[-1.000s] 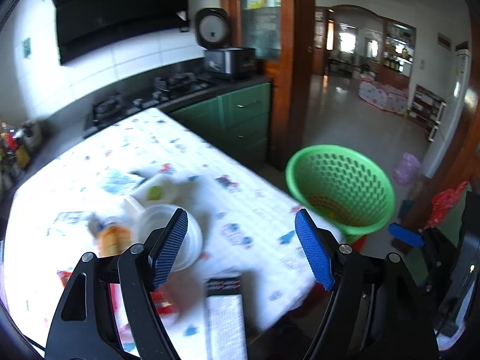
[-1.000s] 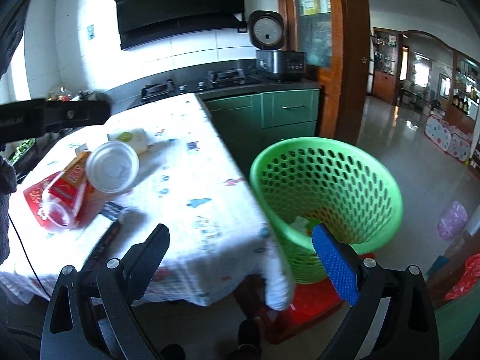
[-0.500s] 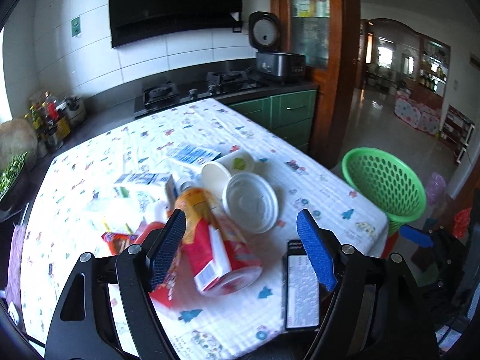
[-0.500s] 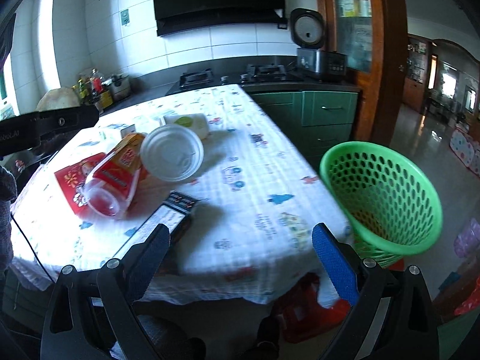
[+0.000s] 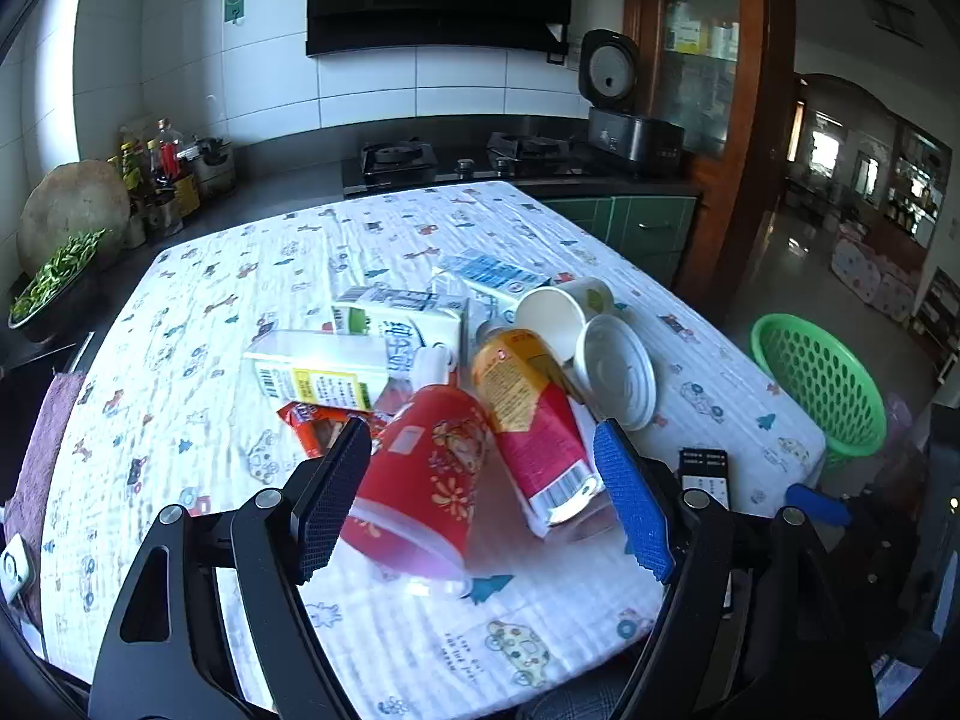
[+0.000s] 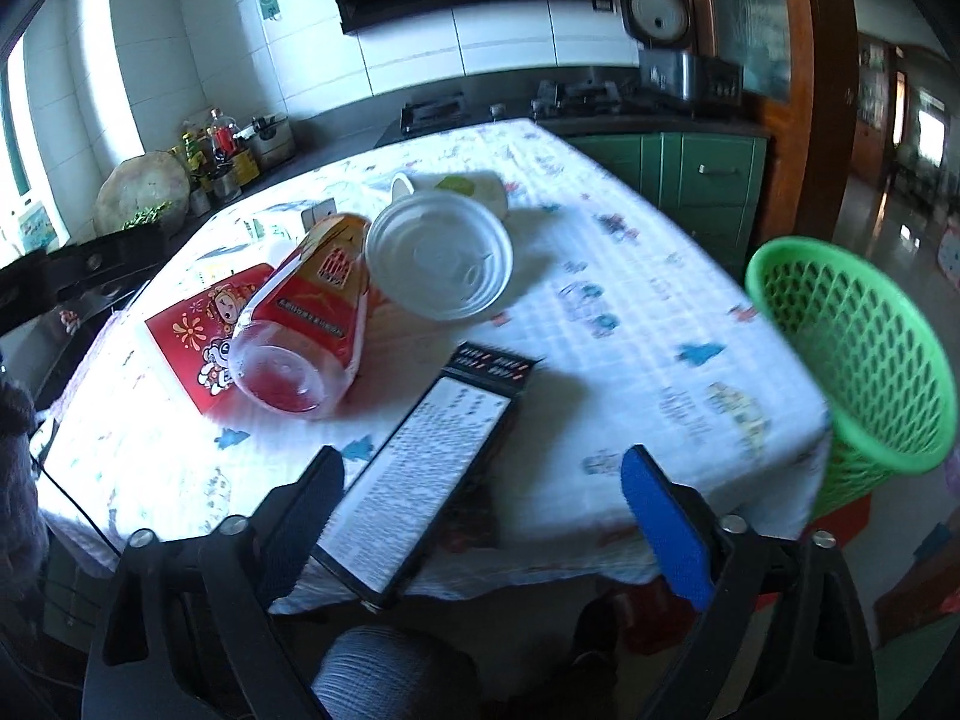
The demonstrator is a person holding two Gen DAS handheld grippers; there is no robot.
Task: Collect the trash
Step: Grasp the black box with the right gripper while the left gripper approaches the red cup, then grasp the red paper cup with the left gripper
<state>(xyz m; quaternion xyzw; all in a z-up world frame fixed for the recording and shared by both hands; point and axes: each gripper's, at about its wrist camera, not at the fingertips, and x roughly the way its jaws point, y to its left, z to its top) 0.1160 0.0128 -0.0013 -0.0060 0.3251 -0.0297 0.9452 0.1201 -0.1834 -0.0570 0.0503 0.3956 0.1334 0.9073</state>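
Note:
A pile of trash lies on the patterned tablecloth (image 5: pixel 198 324): a red paper cup (image 5: pixel 420 474), an orange-red carton (image 5: pixel 528 426), white milk cartons (image 5: pixel 396 324), a white cup (image 5: pixel 564 312) and a round plastic lid (image 5: pixel 618 372). My left gripper (image 5: pixel 480 510) is open, its jaws either side of the red cup and the carton's end, just above them. My right gripper (image 6: pixel 480 516) is open and empty at the table's near edge, above a phone (image 6: pixel 432 462). The green basket (image 6: pixel 864 348) stands off the table's right corner, also in the left wrist view (image 5: pixel 822 384).
A counter with a gas hob (image 5: pixel 462 156) and a rice cooker (image 5: pixel 618 102) runs behind the table. Bottles and a bowl of greens (image 5: pixel 54 276) stand at the far left. A purple cloth (image 5: pixel 42 468) lies on the table's left edge.
Both grippers have swung left, from facing the green basket to facing the table. My left gripper has come in over the red cup and carton. Both stay open.

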